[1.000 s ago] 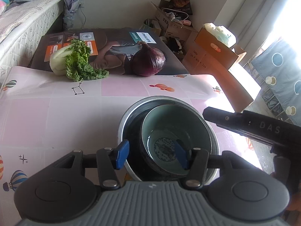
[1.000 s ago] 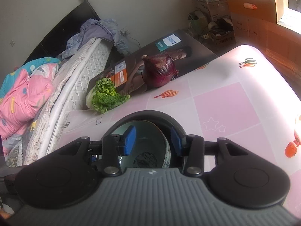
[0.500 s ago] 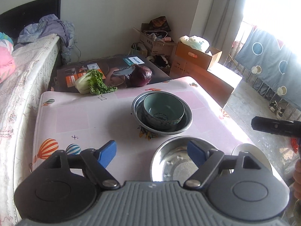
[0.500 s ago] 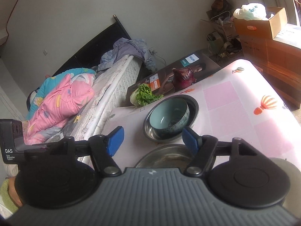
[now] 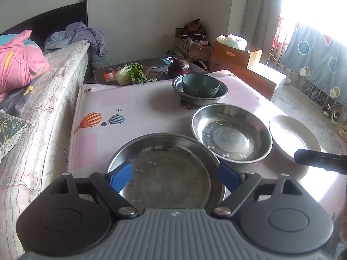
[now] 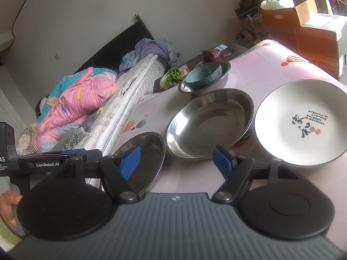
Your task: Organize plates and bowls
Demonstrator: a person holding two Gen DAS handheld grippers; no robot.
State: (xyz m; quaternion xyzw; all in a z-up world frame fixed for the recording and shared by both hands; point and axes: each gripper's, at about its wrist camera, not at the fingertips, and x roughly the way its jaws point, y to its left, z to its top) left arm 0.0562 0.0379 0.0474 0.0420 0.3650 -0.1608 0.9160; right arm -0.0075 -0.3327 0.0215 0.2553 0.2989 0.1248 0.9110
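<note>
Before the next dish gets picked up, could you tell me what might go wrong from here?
1. The white plate sits close to the table's right edge; a nudge could send it off.
2. The three steel dishes are shiny and thin-rimmed; the wide steel plate below the open left claw could slip from a grip.
3. The green bowl sits loose in the far steel bowl, so stacking onto it may wobble.

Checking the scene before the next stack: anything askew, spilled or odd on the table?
Mostly tidy. The teal bowl sits nested in a steel bowl, and the white plate looks intact. Oddities: a lettuce and a red cabbage lie at the table's far edge, and small dark specks dot the cloth beside that steel bowl.
</note>
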